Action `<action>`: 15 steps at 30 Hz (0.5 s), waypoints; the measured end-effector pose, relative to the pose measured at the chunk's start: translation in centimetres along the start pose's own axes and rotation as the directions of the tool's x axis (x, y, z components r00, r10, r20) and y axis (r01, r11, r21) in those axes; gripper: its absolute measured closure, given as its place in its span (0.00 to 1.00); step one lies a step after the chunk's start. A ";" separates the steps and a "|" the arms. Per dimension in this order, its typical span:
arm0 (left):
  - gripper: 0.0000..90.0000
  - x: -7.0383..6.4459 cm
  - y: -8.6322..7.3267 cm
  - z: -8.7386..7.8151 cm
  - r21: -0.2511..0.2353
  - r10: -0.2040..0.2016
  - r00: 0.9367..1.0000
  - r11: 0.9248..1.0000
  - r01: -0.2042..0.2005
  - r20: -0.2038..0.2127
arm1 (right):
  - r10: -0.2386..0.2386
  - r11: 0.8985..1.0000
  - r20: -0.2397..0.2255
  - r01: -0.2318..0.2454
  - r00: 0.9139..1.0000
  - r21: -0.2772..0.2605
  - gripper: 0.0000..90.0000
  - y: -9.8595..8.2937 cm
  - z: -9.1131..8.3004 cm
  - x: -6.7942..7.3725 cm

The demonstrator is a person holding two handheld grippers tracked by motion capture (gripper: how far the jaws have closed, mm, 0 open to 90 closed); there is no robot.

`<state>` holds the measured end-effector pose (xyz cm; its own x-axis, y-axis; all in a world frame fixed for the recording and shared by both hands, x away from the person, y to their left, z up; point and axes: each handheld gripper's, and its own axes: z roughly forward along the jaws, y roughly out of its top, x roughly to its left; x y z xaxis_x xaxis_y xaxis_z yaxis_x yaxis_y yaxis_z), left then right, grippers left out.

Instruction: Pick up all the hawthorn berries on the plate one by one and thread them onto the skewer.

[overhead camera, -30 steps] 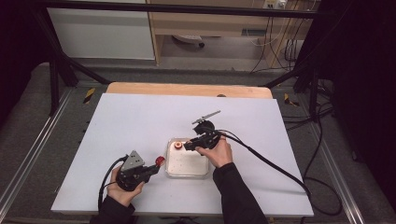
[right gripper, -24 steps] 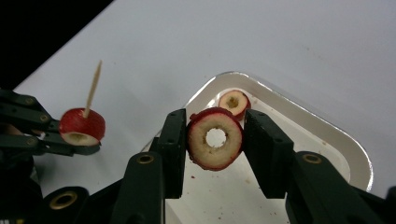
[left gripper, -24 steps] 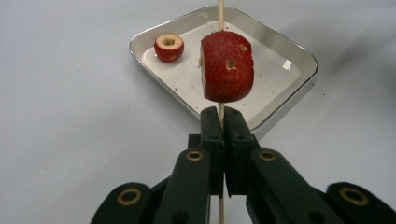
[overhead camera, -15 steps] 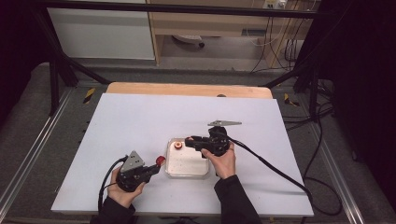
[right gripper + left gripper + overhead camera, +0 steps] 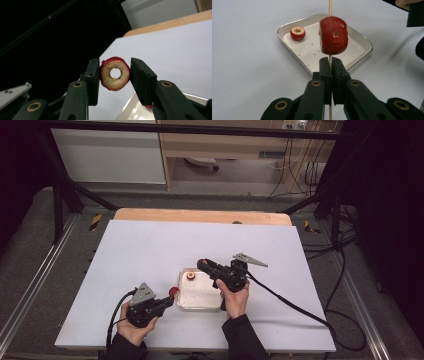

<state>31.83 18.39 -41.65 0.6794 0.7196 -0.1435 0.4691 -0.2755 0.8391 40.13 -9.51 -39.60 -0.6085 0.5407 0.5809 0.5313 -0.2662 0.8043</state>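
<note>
Covering the wooden table point(image 5: 150, 214), a white sheet point(image 5: 150, 250).

Quick count: two hand-held grippers, left point(image 5: 167, 301) and right point(image 5: 204, 265), one metal tray point(image 5: 362, 41), one wooden skewer point(image 5: 330, 7), and three red fruit pieces: one on the skewer point(image 5: 333, 35), one in the tray point(image 5: 297, 33), one cored ring point(image 5: 115, 73) in the right gripper
</note>
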 end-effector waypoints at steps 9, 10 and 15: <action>0.98 -1.0 0.4 0.2 -0.021 -0.035 0.999 0.999 0.035 0.013 | 0.028 0.987 -0.043 -0.034 0.999 -0.158 0.68 -1.0 0.3 0.4; 0.98 -1.1 0.5 0.3 -0.021 -0.039 0.999 0.999 0.039 0.017 | 0.029 0.985 -0.050 -0.038 0.998 -0.171 0.68 -1.0 0.3 0.5; 0.98 -1.8 0.9 0.7 -0.021 -0.066 0.997 0.998 0.067 0.030 | 0.024 0.972 -0.068 -0.039 0.997 -0.231 0.68 -1.2 0.3 0.5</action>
<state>31.44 16.45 -41.05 0.6631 0.7171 -0.2144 0.5015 -0.2131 0.8385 39.33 -8.62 -40.33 -0.6346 0.4784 0.6069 0.4037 -0.4644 0.7883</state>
